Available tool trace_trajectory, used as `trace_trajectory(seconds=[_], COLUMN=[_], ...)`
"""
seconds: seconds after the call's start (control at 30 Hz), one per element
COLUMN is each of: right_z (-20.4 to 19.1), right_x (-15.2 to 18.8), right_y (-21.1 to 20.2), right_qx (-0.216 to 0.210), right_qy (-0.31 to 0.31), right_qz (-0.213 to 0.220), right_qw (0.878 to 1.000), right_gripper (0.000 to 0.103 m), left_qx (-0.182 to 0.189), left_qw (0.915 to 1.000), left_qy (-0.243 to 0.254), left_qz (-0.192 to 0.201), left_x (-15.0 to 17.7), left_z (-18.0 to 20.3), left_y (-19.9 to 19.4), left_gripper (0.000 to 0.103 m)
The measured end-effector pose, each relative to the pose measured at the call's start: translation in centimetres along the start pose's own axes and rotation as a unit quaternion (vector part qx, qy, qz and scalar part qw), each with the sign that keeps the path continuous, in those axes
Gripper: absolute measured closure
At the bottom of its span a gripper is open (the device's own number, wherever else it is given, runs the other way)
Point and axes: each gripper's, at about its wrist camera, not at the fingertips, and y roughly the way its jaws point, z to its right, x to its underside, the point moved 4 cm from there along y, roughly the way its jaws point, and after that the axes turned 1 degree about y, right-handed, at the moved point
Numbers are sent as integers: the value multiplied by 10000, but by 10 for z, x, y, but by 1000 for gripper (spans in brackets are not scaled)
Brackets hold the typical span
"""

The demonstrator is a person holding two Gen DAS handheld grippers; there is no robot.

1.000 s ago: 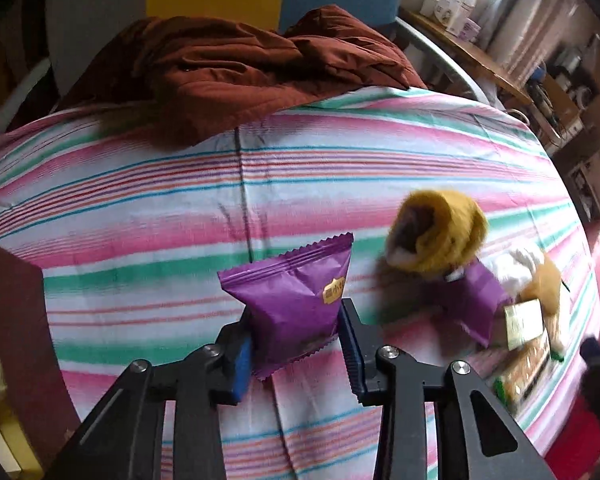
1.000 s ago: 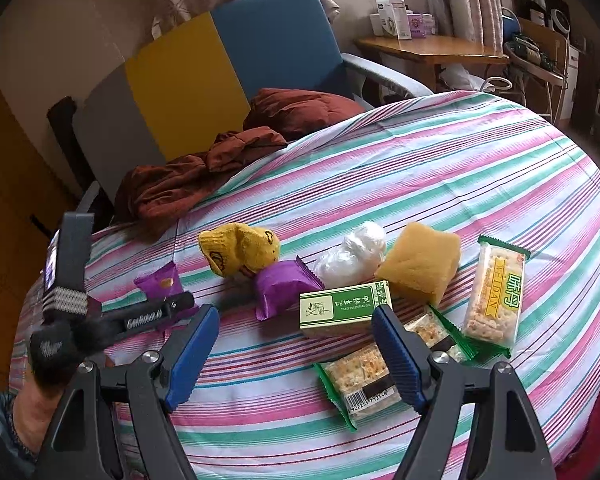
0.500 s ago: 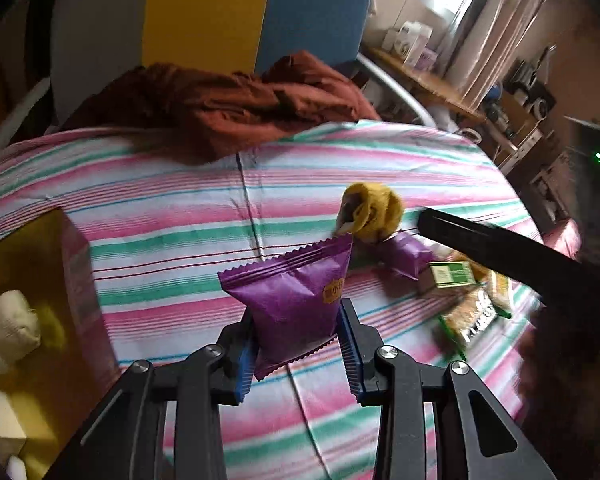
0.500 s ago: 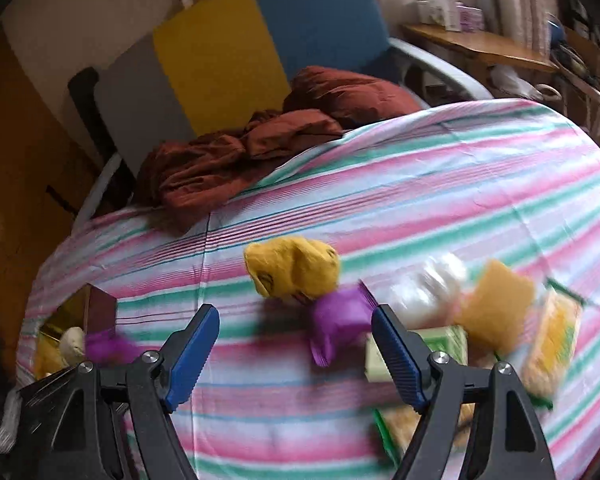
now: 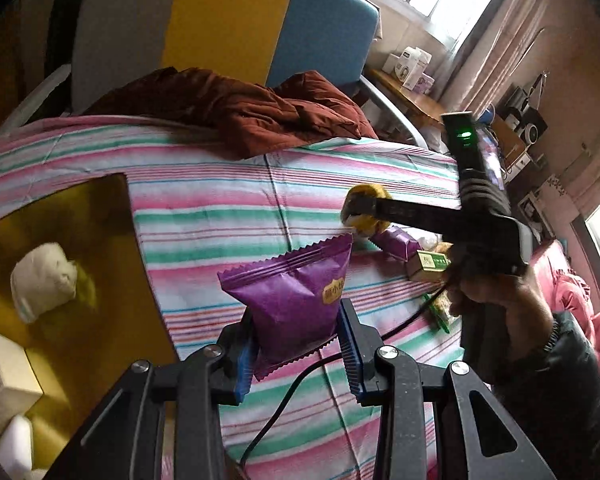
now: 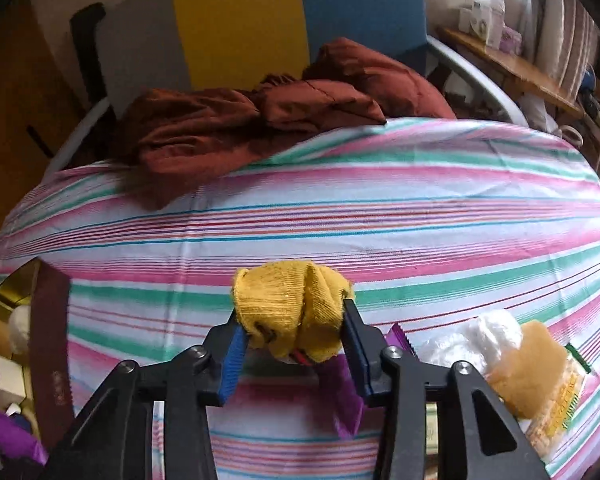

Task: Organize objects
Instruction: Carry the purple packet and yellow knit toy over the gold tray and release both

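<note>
My left gripper (image 5: 296,340) is shut on a purple snack packet (image 5: 296,292) and holds it up above the striped tablecloth (image 5: 220,216), to the right of an open gold-lined box (image 5: 80,216). My right gripper (image 6: 294,332) is closing its jaws on a rolled mustard-yellow sock (image 6: 288,300) that lies on the cloth, and both blue pads touch its sides. The left wrist view shows that gripper's fingers reaching the sock (image 5: 362,222), with a person's hand (image 5: 496,292) on its handle.
Beside the sock lie a second purple packet (image 6: 344,392), a white plastic bundle (image 6: 484,336), a yellow sponge cake (image 6: 528,356) and a green box (image 5: 432,262). The gold box holds a white bundle (image 5: 44,276). A brown jacket (image 6: 260,120) drapes from the chair (image 6: 240,20) onto the table's far edge.
The left gripper carried the purple packet up and towards the gold box. The right gripper swung left over the yellow sock, came down, and narrowed its wide jaws onto it.
</note>
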Motion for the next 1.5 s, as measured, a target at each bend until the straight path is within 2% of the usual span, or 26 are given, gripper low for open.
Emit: trace_trajectory(seconds=[0.37,0.63,0.87,1.17,1.43,1.5], right_z=[-55,-101,-141,-197,-239,-246], right_x=[23,52,73,81,77,68], right_y=[-70,-94,-106,-105,-95,-91], right_qx=[-733,-1237,-1700,-1911,-1940,-1934], right_qy=[-201,-452,-623,-1090,-1420,-1339], right_qz=[588,618,579,419,235,254], right_qw=[9954,9894,9818,9746,9704,9716], right_gripper=[59,59,59,59,59,52], left_qx=[-93,-328,-582,-691,-497,-408], left_qw=[9996,9968,9912,9871,9898,9913], left_qy=[-218,-562,-988,-1248,-1163,-1122], left_qz=[162,455,660,721,653,545], left_x=[22,35,49,72,81,83], left_z=[-29,-71,-120,-150,-150,-146], left_y=[-33,-70,-98,-116,-115,-109], left_gripper=[66,66,66,66,65,64])
